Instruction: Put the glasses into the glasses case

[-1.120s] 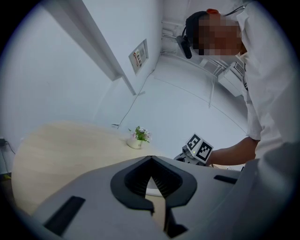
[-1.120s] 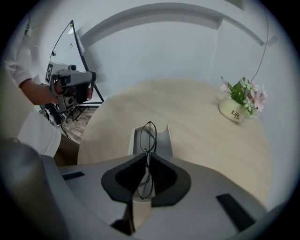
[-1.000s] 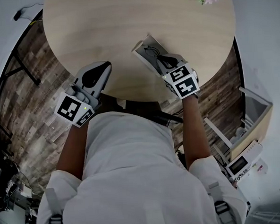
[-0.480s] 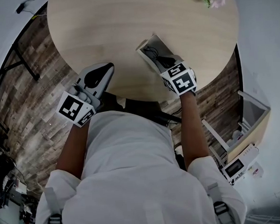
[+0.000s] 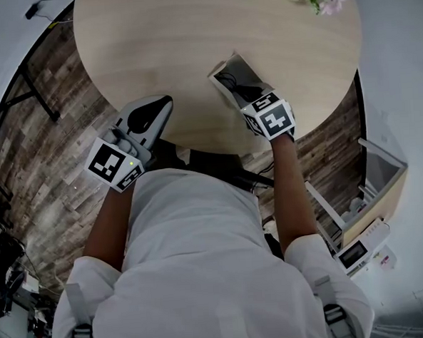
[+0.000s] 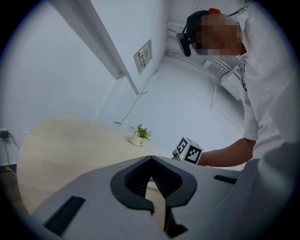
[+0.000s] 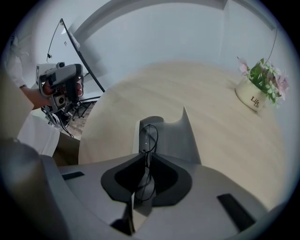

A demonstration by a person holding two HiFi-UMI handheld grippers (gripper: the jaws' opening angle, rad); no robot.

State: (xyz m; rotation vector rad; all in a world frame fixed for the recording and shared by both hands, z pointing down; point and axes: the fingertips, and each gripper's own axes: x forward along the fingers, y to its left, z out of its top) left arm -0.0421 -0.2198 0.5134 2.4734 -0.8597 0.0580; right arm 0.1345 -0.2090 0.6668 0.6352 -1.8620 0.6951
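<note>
My right gripper (image 7: 146, 158) has its jaws closed on the thin wire glasses (image 7: 150, 133), pinching them edge-on near the middle. One lens sits in the hollow behind the jaw tips. The other reaches out over the open grey glasses case (image 7: 176, 136), which lies on the near right part of the round wooden table (image 5: 182, 38). I cannot tell whether the frame touches the case lining. My left gripper (image 6: 150, 159) hangs at the table's near left edge, its tips together and nothing between them. A small flower pot (image 7: 253, 96) stands at the far right.
</note>
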